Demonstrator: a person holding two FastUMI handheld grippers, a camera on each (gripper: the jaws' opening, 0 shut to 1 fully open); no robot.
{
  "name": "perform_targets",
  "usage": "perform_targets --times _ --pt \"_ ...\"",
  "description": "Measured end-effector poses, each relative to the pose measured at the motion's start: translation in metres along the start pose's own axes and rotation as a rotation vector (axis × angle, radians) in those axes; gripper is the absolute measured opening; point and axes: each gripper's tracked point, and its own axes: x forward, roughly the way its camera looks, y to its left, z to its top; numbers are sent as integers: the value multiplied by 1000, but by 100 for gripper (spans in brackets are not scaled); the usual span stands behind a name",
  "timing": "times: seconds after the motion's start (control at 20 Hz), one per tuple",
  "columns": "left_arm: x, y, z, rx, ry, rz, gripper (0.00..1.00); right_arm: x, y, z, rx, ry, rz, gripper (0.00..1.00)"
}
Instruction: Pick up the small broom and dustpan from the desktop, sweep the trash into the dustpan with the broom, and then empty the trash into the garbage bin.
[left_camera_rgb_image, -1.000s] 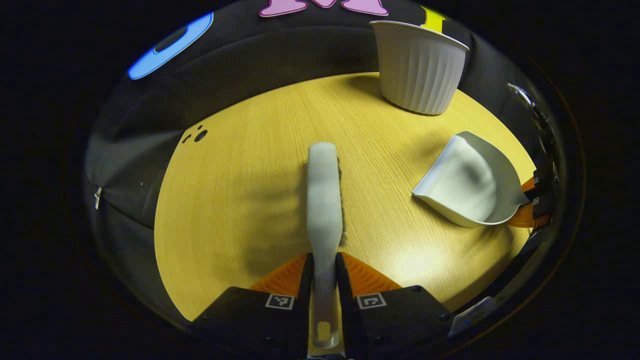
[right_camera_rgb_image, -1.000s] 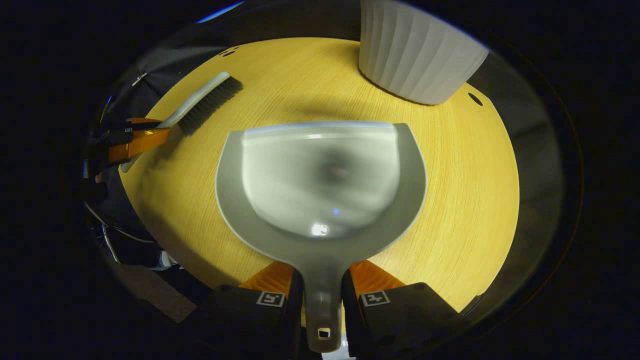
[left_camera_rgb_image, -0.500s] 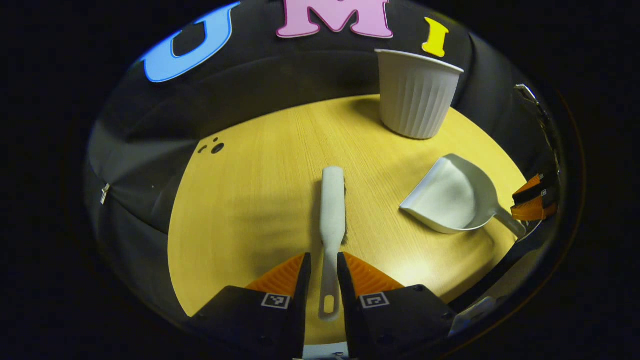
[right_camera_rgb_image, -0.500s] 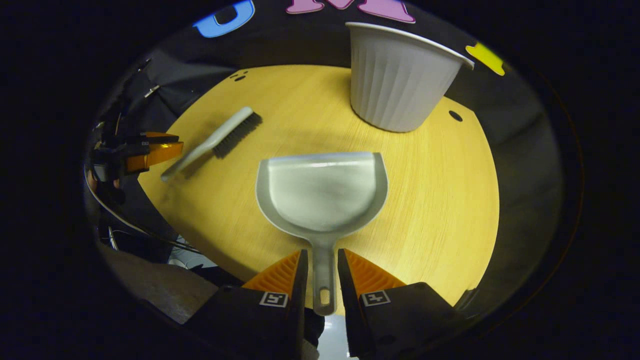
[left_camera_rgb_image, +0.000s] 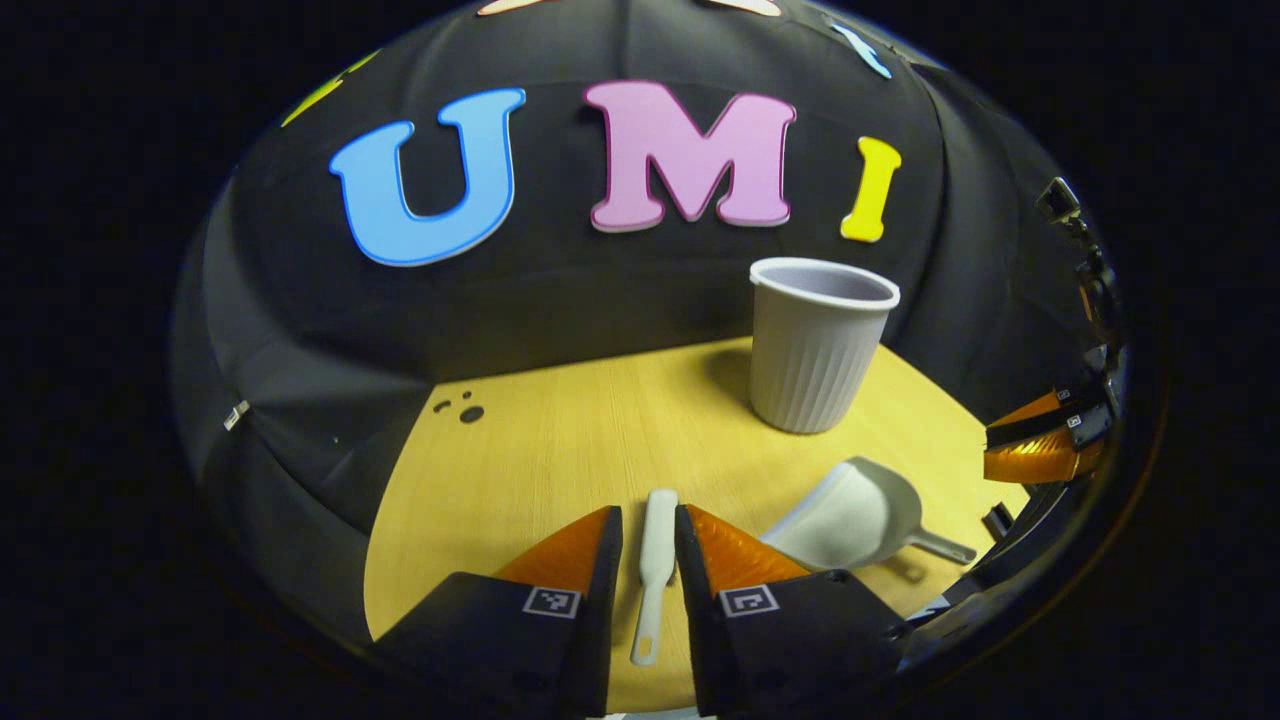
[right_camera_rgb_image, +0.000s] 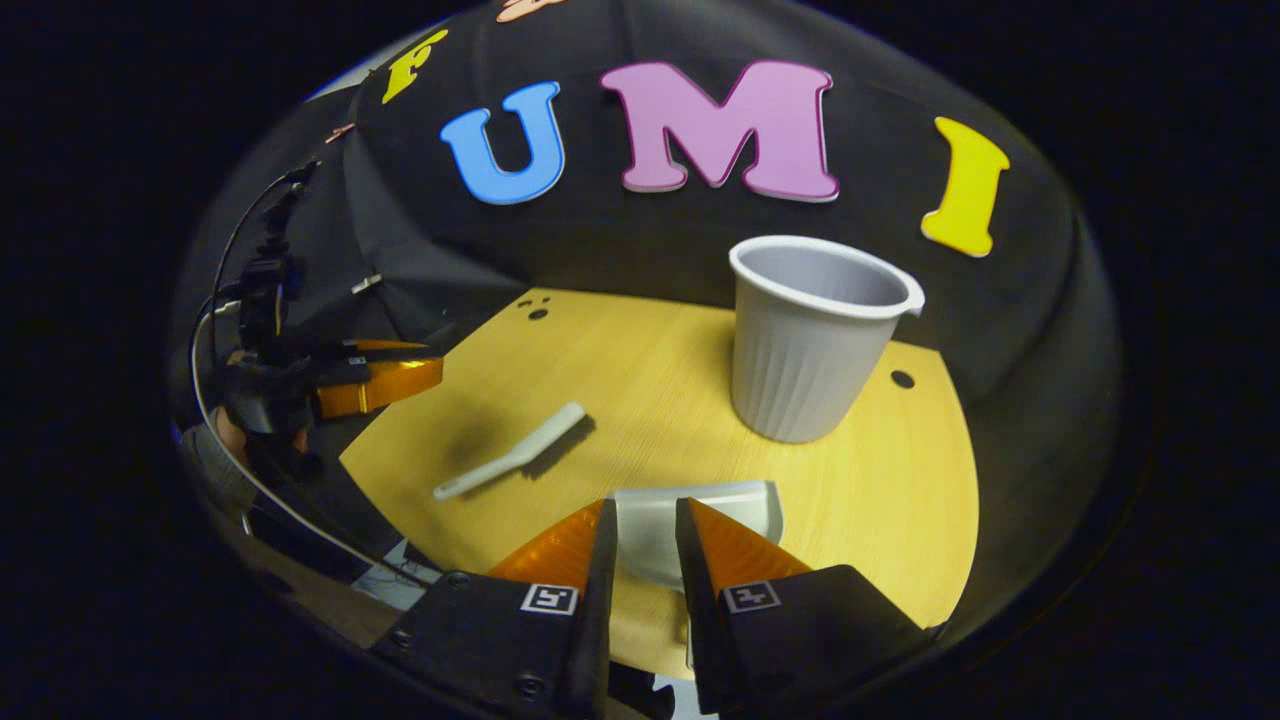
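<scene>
— Here, what stands around the two grippers on the round wooden table (left_camera_rgb_image: 560, 450)?

— A ribbed white garbage bin (left_camera_rgb_image: 818, 345), upright, beyond and to the right of the left gripper (left_camera_rgb_image: 646, 545); seen along the right gripper (right_camera_rgb_image: 646, 540), the same bin stands ahead and slightly right. Small dark holes (left_camera_rgb_image: 462, 410) mark the tabletop far ahead-left of the left jaws. Black cloth walls the booth behind.

— Anything in the way?

— Nothing lies between the jaws and the tools. A hand (right_camera_rgb_image: 232, 432) holds the left gripper off the table's edge in the right gripper view.

— And the jaws?

— Both pairs are spread, gripping nothing. The broom (left_camera_rgb_image: 652, 570) lies flat on the table, seen in the gap between the left fingers, handle toward the camera. The dustpan (right_camera_rgb_image: 700, 515) rests on the table, seen between and just beyond the right fingers; whether either tool touches a finger I cannot tell. From the left gripper, the dustpan sits just right of the jaws, handle toward the right gripper at the far right.
</scene>
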Motion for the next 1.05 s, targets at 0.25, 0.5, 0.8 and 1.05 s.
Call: perform_targets --times 0.25,0.5,0.8,1.05 --pt "-34 -5 42 -19 -129 -35 36 -31 19 67 4 -196 -46 37" --pt "-48 -7 47 7 -178 -76 36 -56 28 93 -2 -299 -127 37" --pt "-69 -9 56 -25 -218 -83 36 -61 24 98 21 -318 -146 37" --pt "-73 -18 61 -52 -230 -49 36 -58 16 92 -17 -297 -122 37"
